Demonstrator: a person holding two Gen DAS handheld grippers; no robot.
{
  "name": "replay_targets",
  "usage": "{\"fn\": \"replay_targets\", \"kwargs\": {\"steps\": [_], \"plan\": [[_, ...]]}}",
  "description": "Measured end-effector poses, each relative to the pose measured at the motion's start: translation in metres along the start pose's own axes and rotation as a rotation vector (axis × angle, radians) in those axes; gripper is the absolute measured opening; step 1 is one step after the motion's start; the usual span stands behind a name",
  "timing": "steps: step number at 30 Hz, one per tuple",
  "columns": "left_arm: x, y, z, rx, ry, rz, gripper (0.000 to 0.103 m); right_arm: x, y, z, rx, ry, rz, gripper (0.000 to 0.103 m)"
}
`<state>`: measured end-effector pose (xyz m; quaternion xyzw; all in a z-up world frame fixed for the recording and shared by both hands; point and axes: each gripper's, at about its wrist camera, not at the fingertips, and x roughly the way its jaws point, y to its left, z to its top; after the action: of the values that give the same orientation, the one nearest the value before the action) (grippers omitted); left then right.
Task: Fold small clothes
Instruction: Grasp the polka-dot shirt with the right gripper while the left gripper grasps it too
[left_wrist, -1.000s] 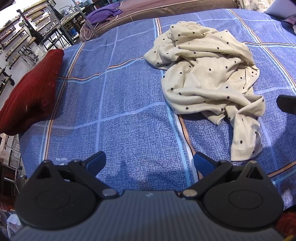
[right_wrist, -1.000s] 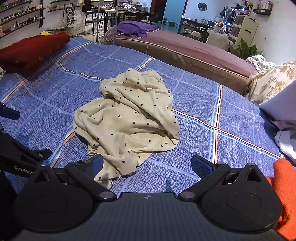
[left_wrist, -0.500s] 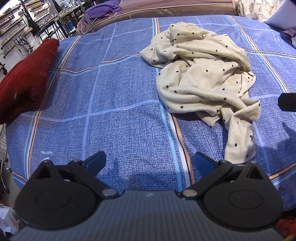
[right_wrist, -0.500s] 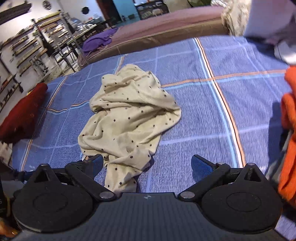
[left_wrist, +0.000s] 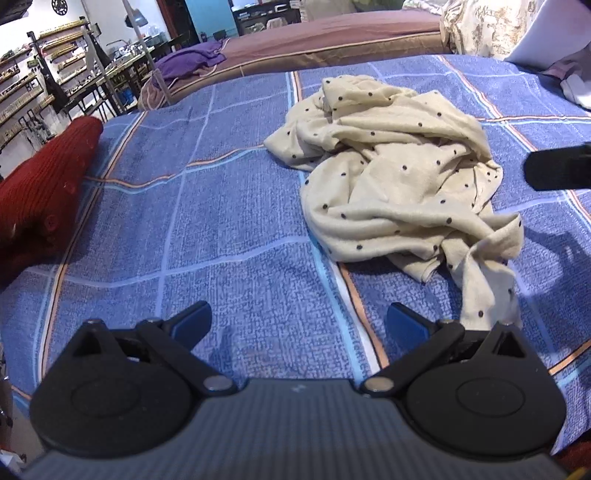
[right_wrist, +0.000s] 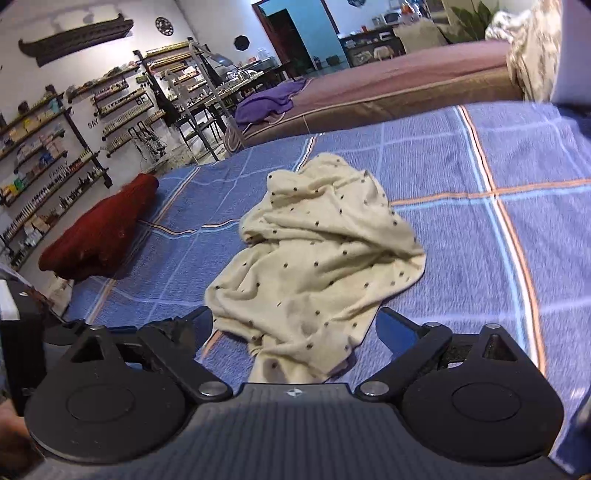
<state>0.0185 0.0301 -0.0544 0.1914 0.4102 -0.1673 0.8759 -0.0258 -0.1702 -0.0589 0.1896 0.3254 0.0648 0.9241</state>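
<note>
A cream garment with dark dots (left_wrist: 399, 177) lies crumpled on the blue checked bedspread (left_wrist: 229, 229); one sleeve trails toward the near edge. My left gripper (left_wrist: 299, 321) hangs open above bare bedspread, left of that sleeve, holding nothing. A black part of the right gripper (left_wrist: 557, 166) pokes in at the right edge of the left wrist view. In the right wrist view the cream garment (right_wrist: 317, 266) fills the middle, and my right gripper (right_wrist: 295, 325) is open just over its near end, not closed on the cloth.
A dark red knitted garment (left_wrist: 40, 192) lies at the bed's left edge, also seen as the red garment (right_wrist: 99, 236). A purple cloth (right_wrist: 269, 99) rests on the brown bed behind. Shelves and racks (right_wrist: 55, 147) line the left wall. Pillows (left_wrist: 491, 33) sit far right.
Both grippers have shifted. The right one swung left and lower, so the cream garment now lies straight ahead and close. The left view tilted up slightly. Neither has taken hold of anything.
</note>
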Motion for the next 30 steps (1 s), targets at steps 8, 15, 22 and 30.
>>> {"fn": "replay_targets", "kwargs": {"steps": [8, 15, 22, 30], "plan": [[0.034, 0.006, 0.037, -0.055, -0.042, -0.195, 0.098, 0.051, 0.011, 0.044, -0.363, -0.065, -0.131, 0.103], [0.069, -0.002, 0.054, -0.034, -0.024, -0.257, 0.058, 0.103, 0.024, 0.052, -0.55, -0.007, -0.121, 0.103], [0.071, 0.0, 0.059, -0.103, -0.024, -0.307, 0.017, 0.111, 0.011, 0.053, -0.434, 0.012, -0.191, 0.013], [0.003, -0.01, 0.062, -0.071, -0.133, -0.381, 0.015, -0.004, -0.039, 0.081, -0.205, -0.319, -0.363, 0.008]]}}
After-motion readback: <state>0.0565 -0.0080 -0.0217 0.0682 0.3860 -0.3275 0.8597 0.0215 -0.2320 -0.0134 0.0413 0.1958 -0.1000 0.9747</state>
